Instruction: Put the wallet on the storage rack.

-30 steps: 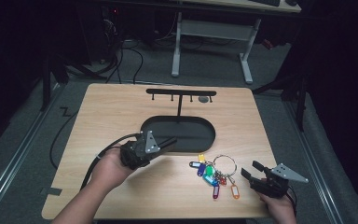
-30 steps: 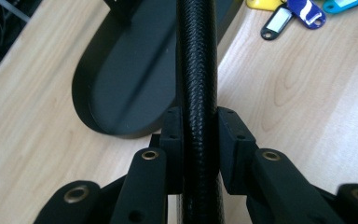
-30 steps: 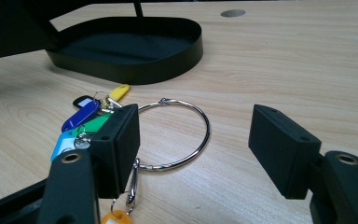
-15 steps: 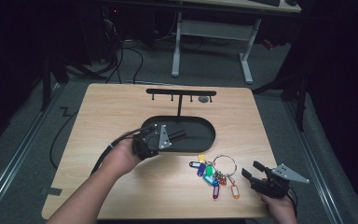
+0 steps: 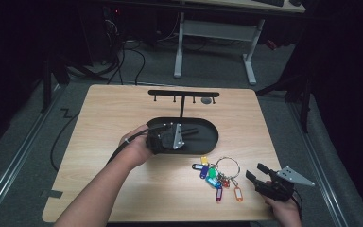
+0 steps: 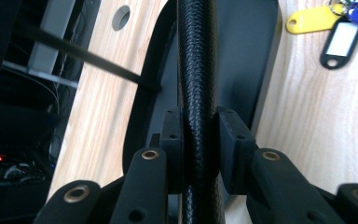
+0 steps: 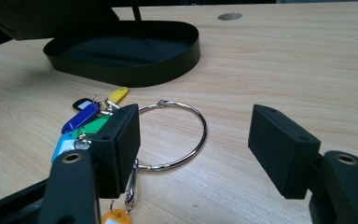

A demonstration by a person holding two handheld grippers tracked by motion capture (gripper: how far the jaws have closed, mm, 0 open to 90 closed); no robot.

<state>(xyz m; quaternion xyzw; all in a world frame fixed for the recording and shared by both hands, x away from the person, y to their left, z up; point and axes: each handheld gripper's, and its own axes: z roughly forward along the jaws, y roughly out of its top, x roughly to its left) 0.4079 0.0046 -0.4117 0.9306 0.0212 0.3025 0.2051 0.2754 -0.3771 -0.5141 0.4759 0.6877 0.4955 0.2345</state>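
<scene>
Between your left gripper's (image 6: pixel 199 135) clamped pads, the black braided cable (image 6: pixel 196 70) runs lengthwise, away over the oval tray (image 6: pixel 261 56).

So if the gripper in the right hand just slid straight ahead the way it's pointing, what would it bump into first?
Most likely the metal key ring with its coloured tags: it lies on the table just ahead of the open right gripper. Beyond it sits the black oval tray. Depth is hard to judge.

From overhead you look forward and down on the whole wooden table (image 5: pixel 123 109). Your left gripper camera sits close above the black tray (image 6: pixel 256 56). Your right camera looks low across the key ring (image 7: pixel 186 135) toward that same tray.
</scene>
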